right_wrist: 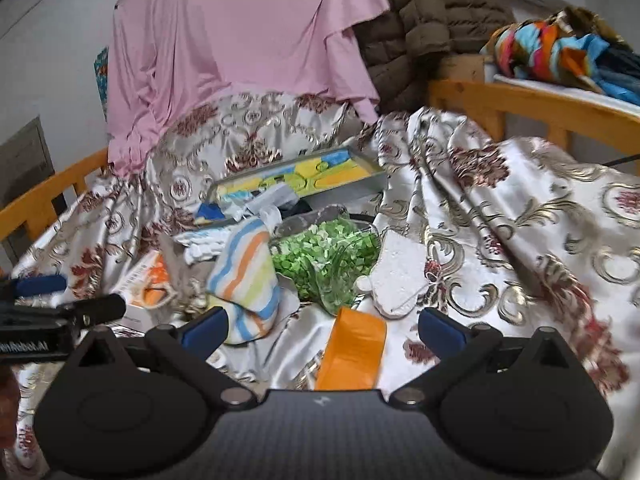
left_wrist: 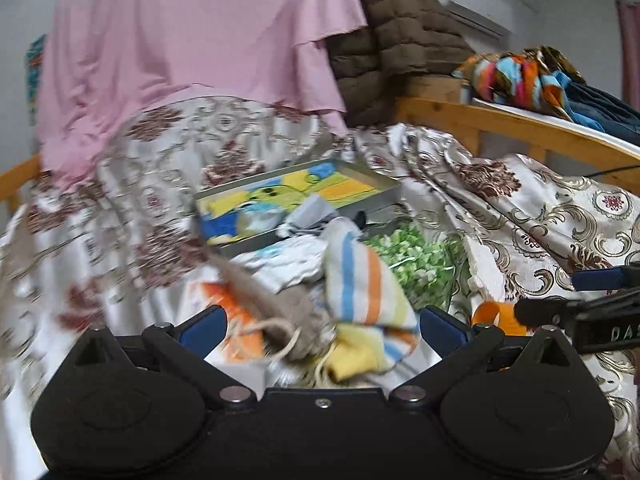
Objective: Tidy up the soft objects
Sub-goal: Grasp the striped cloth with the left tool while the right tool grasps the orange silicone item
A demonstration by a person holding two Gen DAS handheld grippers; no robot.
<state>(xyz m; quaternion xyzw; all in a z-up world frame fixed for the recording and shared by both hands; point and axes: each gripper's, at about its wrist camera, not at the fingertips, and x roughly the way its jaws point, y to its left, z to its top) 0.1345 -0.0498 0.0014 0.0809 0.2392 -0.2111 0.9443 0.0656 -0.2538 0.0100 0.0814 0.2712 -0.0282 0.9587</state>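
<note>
A heap of soft things lies on a flowered satin sheet (right_wrist: pixel 520 216). A striped cloth (left_wrist: pixel 366 288) (right_wrist: pixel 246 280) lies beside a grey-brown tasselled cloth (left_wrist: pixel 276 308). A bag of green pieces (right_wrist: pixel 328 260) (left_wrist: pixel 416 260) and a white mitt (right_wrist: pixel 396 280) lie to its right. An orange packet (right_wrist: pixel 354 352) lies between the right jaws. A grey tray (right_wrist: pixel 352 184) (left_wrist: pixel 376 196) with a yellow and blue pattern holds some cloths behind. My left gripper (left_wrist: pixel 322 330) is open, low over the striped and grey cloths. My right gripper (right_wrist: pixel 322 330) is open over the orange packet.
A pink sheet (right_wrist: pixel 248 40) and a brown quilted jacket (right_wrist: pixel 424 20) hang at the back. A wooden rail (right_wrist: pixel 532 108) runs along the right, with colourful folded cloth (right_wrist: pixel 560 52) on a shelf behind it. Another rail (right_wrist: pixel 52 196) is at left.
</note>
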